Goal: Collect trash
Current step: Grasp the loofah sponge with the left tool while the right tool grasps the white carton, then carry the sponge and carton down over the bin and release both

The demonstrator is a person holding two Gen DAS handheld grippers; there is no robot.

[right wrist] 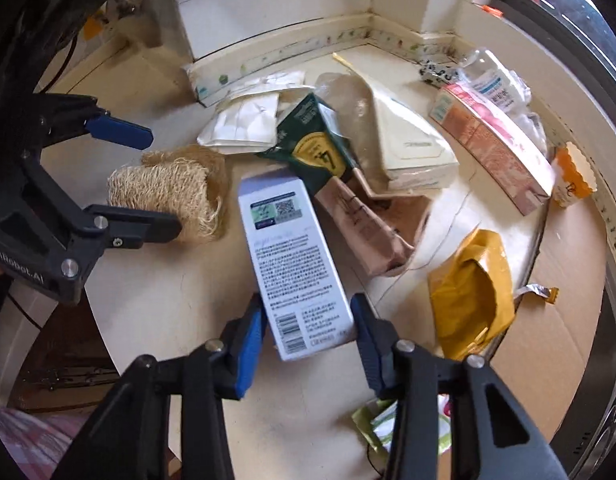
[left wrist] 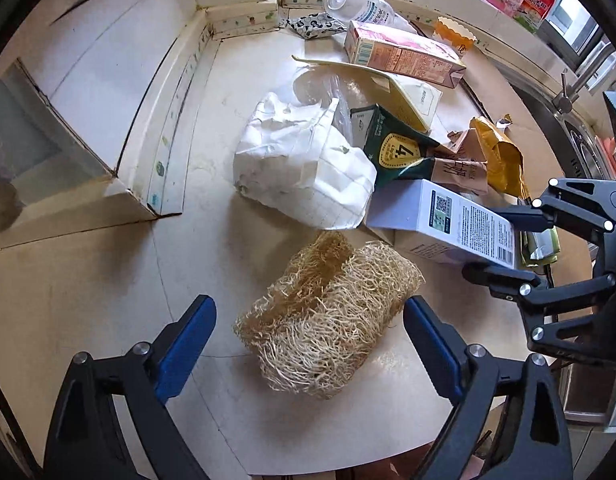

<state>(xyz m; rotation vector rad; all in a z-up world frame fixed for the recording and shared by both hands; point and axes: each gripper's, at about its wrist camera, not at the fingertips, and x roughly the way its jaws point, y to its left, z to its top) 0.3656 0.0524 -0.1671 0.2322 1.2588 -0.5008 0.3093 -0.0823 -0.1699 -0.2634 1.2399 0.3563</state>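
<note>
Trash lies scattered on a cream countertop (left wrist: 107, 280). A straw-coloured loofah scrubber (left wrist: 328, 312) lies between the fingers of my open left gripper (left wrist: 310, 340), which does not touch it; it also shows in the right wrist view (right wrist: 167, 196). My right gripper (right wrist: 308, 332) has its blue pads on both sides of the near end of a white printed box (right wrist: 291, 256), also seen in the left wrist view (left wrist: 456, 220). Whether the pads press it is unclear.
Behind lie a white crumpled bag (left wrist: 303, 164), a dark green carton (left wrist: 392, 148), a pink carton (left wrist: 404, 54), a clear plastic bottle (left wrist: 360, 4), a yellow pouch (right wrist: 472, 292) and a brown paper bag (right wrist: 368, 228). A sink (left wrist: 580, 136) is at the right.
</note>
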